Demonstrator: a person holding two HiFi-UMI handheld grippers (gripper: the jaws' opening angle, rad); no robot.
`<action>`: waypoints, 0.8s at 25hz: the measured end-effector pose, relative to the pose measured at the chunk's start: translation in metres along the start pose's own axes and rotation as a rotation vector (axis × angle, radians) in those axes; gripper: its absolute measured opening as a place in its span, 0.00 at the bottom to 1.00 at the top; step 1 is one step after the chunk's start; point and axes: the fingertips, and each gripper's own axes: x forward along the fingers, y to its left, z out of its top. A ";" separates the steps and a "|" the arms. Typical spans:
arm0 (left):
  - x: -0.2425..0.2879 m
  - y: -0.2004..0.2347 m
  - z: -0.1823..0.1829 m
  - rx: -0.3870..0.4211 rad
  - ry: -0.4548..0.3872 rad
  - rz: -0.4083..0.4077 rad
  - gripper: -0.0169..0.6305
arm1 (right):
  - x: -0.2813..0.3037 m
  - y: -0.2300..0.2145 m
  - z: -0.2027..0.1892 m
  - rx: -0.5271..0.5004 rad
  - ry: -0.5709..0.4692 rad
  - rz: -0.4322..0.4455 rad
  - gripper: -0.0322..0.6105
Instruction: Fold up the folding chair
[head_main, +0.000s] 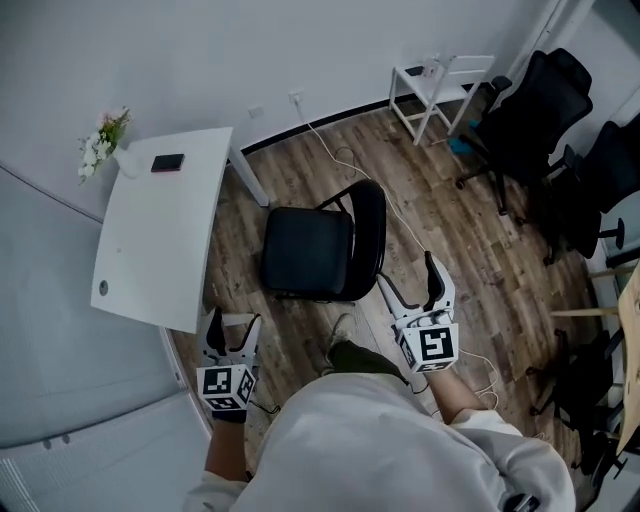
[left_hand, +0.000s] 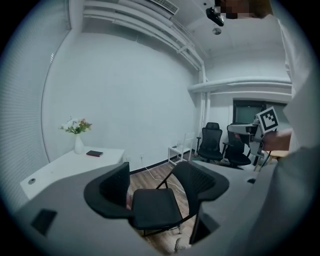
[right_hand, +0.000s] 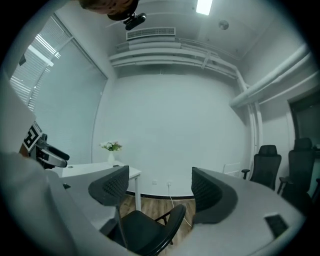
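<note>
Both your left gripper (head_main: 234, 325) and right gripper (head_main: 410, 290) are wide open, holding nothing; reach the folding chair (head_main: 310, 250) mid-frame; pinch its back gently.

The folding chair (head_main: 318, 250) is set on the floor mid-room, with the table (head_main: 150, 265) just to its left. A vase of flowers (head_main: 105, 142) is stood on the table's far left corner, and a small flat item (head_main: 167, 162) is laid beside it. A shelf unit (head_main: 437, 85) is placed at the wall behind and right of the chair, with office chairs (head_main: 535, 115) further right. The left gripper (head_main: 233, 326) is held by the table's near corner. The right gripper (head_main: 410, 286) is held at the chair's near right.
</note>
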 end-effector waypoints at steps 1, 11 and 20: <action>0.016 0.005 0.000 -0.003 0.013 -0.008 0.59 | 0.014 -0.007 -0.007 0.015 0.018 -0.012 0.67; 0.148 0.048 -0.042 -0.002 0.212 -0.106 0.59 | 0.122 -0.063 -0.064 0.107 0.204 -0.116 0.67; 0.260 0.110 -0.166 -0.102 0.481 -0.216 0.59 | 0.202 -0.086 -0.142 0.155 0.428 -0.144 0.64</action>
